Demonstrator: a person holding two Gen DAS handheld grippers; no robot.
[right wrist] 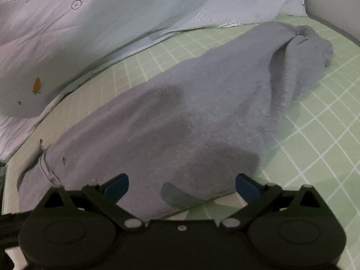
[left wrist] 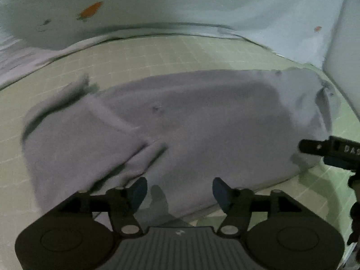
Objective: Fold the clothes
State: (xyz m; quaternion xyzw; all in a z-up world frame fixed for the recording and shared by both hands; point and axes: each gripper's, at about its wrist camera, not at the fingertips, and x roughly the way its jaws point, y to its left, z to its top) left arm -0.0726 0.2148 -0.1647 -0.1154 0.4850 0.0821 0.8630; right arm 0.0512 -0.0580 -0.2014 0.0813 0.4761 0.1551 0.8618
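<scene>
A grey fleece garment [left wrist: 191, 121] lies folded on a green grid mat [left wrist: 180, 54]. It has a loose flap at its left end and a bunched cuff at its right end. My left gripper [left wrist: 180, 192] is open and empty, just above the garment's near edge. My right gripper [right wrist: 182, 185] is open and empty over the garment's [right wrist: 180, 112] near edge on the mat [right wrist: 315, 135]. The right gripper also shows in the left wrist view [left wrist: 333, 150], beside the garment's near right corner.
A pale blue sheet with small carrot prints [left wrist: 90, 10] lies bunched along the mat's far edge, and it also shows in the right wrist view [right wrist: 90, 33]. A white wall or panel [left wrist: 346, 45] stands at the right.
</scene>
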